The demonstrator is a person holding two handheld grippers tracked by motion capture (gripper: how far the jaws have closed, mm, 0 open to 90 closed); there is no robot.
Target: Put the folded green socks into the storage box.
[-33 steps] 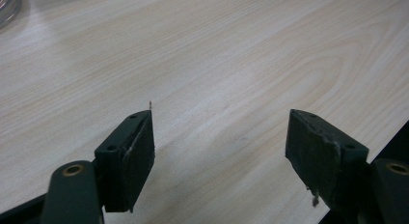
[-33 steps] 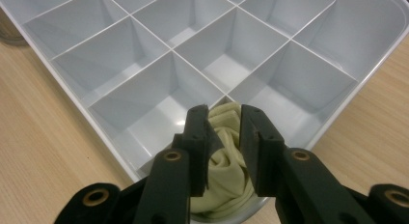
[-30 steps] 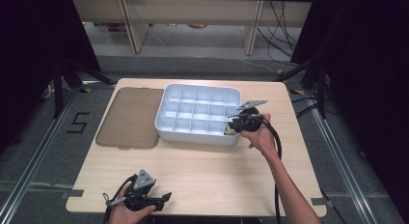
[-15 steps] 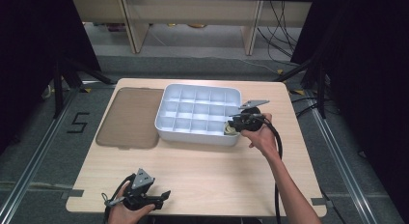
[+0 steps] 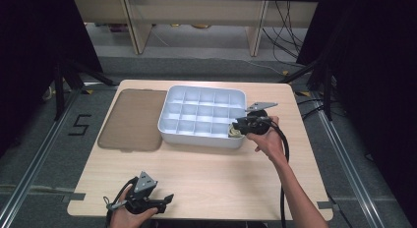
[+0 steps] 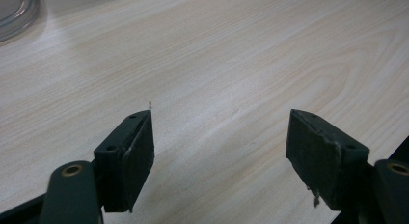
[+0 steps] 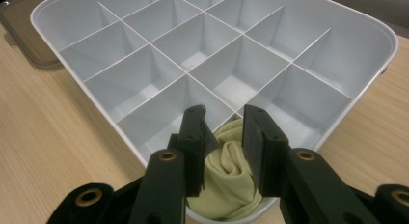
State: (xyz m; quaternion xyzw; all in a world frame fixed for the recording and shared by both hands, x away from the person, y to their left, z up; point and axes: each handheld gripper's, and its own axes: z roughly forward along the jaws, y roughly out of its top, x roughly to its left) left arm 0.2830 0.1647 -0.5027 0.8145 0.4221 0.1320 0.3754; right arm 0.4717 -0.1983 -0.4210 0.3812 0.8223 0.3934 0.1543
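Right gripper view is giving us the best look: the right gripper (image 7: 224, 137) is pressing its fingers (image 7: 195, 147) narrowly around a bunched pale yellow-green cloth (image 7: 226, 180), which is sitting in the near corner compartment of the white divided tray (image 7: 347, 64). That cloth is looking soft and light, folding and creasing under the pinch, so it is probably going to sag and drag rather than slip; the bunched crown between the pads seems the sensible place to hold it. The thin dividers are standing close on both sides, and a loose fold could be catching on them or on the tray's rim. In the high view, the tray (image 5: 177, 134) is lying at 12 o'clock on the tabletop (image 5: 221, 179), with a brown lid (image 5: 130, 122) touching it at 9 o'clock. Down at 7 o'clock, the left gripper (image 5: 164, 201) is resting with fingers wide, nothing between them.
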